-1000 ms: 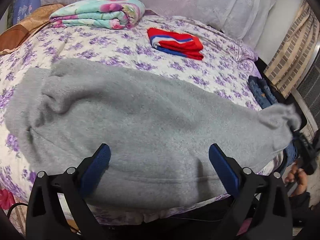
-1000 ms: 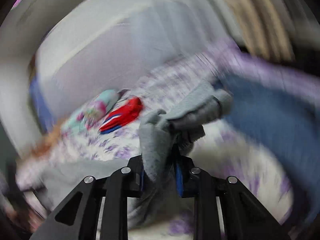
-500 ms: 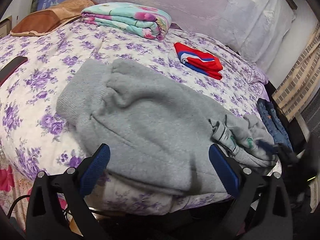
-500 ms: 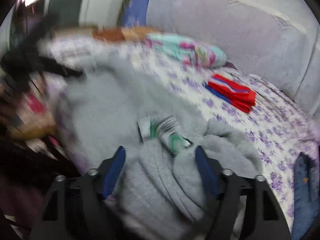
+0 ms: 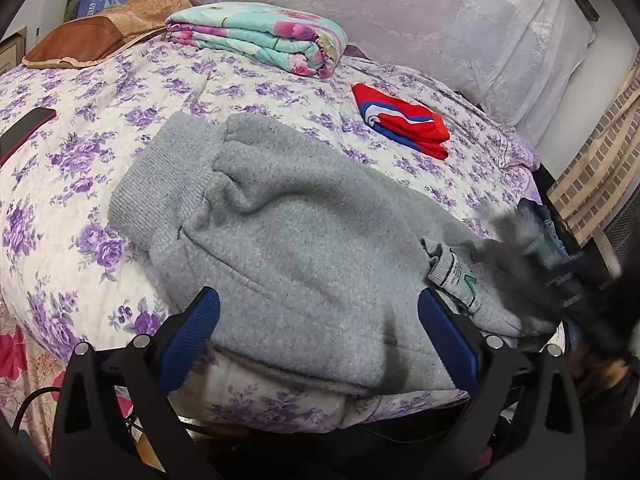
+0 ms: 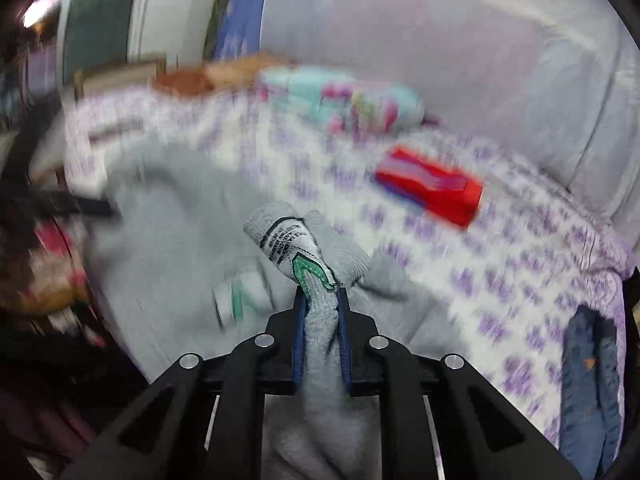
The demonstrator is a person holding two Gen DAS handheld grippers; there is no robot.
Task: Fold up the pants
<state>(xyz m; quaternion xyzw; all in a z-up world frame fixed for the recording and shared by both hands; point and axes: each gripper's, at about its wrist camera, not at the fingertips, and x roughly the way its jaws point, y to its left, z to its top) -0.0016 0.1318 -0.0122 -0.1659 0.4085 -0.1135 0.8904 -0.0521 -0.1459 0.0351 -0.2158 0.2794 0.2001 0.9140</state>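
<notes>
Grey fleece pants [image 5: 304,240] lie across the near edge of a bed, ribbed end toward the left. My left gripper [image 5: 318,324] is open and empty, its blue pads just above the near part of the pants. My right gripper [image 6: 322,304] is shut on a bunched grey end of the pants [image 6: 320,332], which has a white label with green print [image 6: 296,252]. The right gripper also shows blurred at the right of the left wrist view [image 5: 576,280], holding that end up. The right wrist view is motion-blurred.
The bed has a purple floral sheet [image 5: 100,92]. On it lie a folded floral quilt [image 5: 260,36], a folded red and blue garment [image 5: 404,124], a brown pillow [image 5: 96,36] and a dark phone [image 5: 24,128]. Blue jeans [image 6: 588,380] lie at the bed's right edge.
The right gripper let go of the pants on the bed half a second ago and has shut on their labelled end again. The left gripper stayed open.
</notes>
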